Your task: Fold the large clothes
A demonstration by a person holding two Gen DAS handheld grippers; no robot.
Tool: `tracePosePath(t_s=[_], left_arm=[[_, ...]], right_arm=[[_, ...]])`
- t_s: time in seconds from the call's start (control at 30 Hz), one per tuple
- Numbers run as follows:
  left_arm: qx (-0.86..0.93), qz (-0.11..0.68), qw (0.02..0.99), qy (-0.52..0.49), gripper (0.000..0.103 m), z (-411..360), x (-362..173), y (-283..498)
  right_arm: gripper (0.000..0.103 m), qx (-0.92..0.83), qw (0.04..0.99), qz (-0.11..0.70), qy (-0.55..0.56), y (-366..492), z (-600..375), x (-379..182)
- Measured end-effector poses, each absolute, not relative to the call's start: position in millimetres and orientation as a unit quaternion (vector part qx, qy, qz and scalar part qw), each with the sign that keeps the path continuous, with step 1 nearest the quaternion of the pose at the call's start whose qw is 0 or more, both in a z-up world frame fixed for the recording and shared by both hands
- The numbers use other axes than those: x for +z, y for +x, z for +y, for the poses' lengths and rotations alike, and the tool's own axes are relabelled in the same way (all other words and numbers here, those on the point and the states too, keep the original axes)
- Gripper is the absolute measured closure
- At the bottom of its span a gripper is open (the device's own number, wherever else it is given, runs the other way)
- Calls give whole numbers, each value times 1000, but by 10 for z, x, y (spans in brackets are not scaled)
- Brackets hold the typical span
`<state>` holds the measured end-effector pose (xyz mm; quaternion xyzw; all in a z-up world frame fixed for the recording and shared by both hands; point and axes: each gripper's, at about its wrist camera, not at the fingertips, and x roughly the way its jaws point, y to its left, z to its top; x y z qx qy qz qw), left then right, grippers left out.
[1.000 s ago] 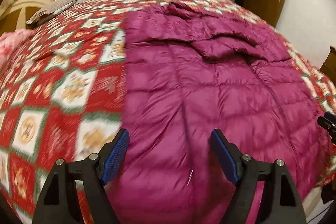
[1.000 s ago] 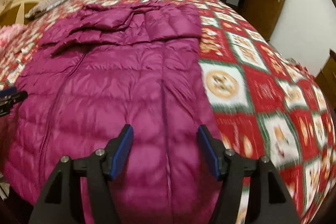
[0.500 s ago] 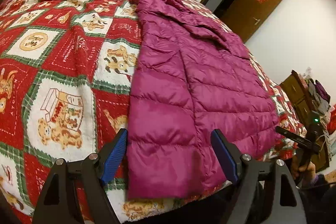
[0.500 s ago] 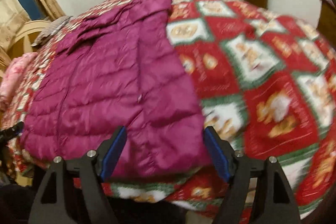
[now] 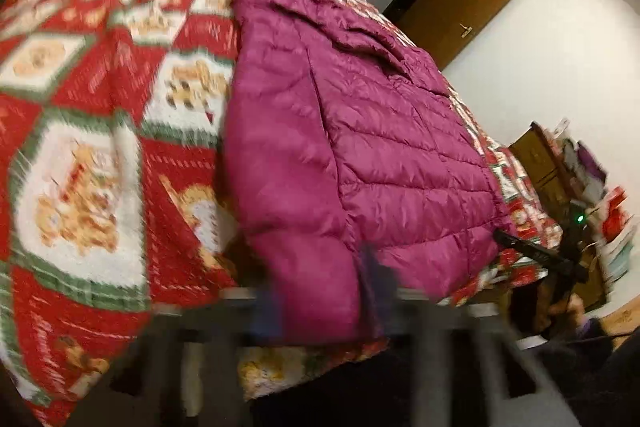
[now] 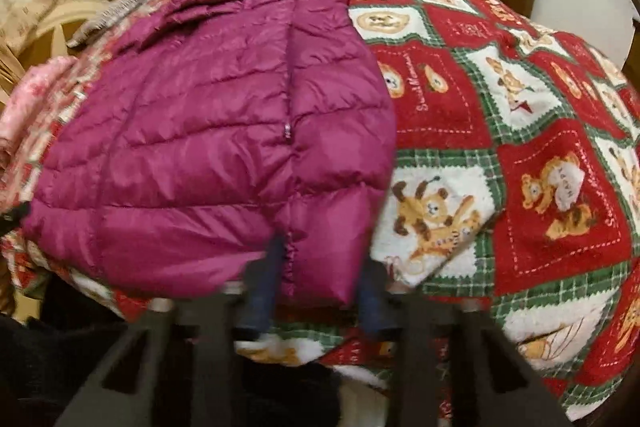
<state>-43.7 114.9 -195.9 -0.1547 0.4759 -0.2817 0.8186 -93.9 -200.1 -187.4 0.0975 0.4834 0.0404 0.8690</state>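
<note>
White walls [image 5: 540, 67], brown door [image 5: 472, 3] ajar, red patchwork bedspread [image 6: 520, 131].

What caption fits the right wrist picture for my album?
Right gripper straddling the hem corner of a magenta coat spread on a teddy-bear quilt.

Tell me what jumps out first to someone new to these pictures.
A magenta puffer jacket lies spread flat on a bed, its hem at the near edge. Under it, a red patchwork blanket with bear pictures covers the bed. Both grippers, left gripper and right gripper, straddle the hem's two corners, blurred.
</note>
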Motion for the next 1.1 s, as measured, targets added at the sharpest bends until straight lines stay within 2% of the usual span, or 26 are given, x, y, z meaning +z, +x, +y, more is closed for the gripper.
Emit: tracePosePath(t_s=[0.13,0.37,0.87,1.1], left_arm=[[-284,465,823,-163,88,1176,-1935,-459],[-324,387,849,-158,93,1214,-1470,-632],[-449,230,844,-181,94,1518,-446,-1250],[-439,193,852,-209,93,1700,-112,-1008]], right_arm=[[88,45,877,468,95,-989,-1926,-1776],[90,72,891,426,139,-1175,-1982,-1421],[90,108,931,323,129,-1828,-1914,-396],[90,126,941,265,171,-1784,-2127,95]])
